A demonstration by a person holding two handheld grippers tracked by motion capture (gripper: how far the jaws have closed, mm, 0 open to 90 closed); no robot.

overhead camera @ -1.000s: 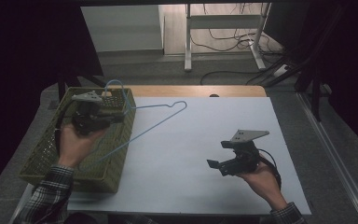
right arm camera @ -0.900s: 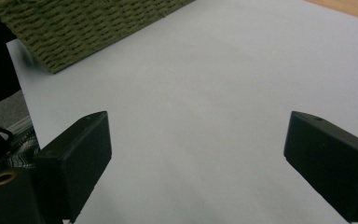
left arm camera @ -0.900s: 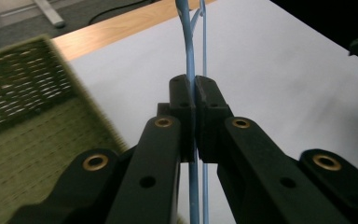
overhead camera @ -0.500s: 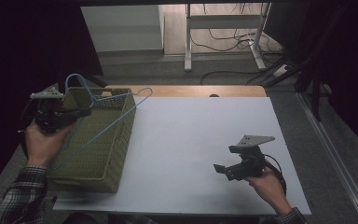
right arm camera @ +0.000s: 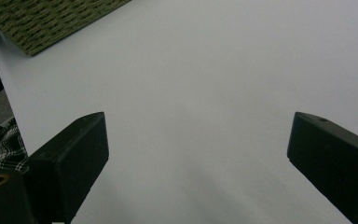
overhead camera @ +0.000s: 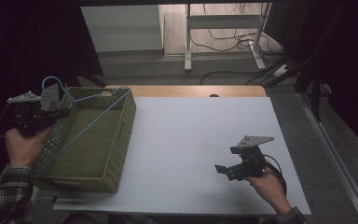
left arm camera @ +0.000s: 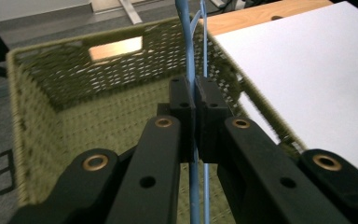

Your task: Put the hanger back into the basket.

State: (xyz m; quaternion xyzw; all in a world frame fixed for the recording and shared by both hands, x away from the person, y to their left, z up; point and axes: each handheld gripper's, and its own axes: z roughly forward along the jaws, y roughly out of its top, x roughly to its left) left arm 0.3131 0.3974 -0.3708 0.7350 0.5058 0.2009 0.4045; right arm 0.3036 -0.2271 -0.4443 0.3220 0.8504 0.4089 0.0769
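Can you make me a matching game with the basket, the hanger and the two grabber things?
Things:
1. wire hanger
2. basket
3. left gripper
4. right gripper

States:
A. green and woven
B. open over the bare white table
C. thin and light blue
D. shut on the hanger

Pairs: 1-C, 2-A, 3-D, 4-B

Dim room, dark corners, light from the far floor, soft grain, close tool jaws blurred
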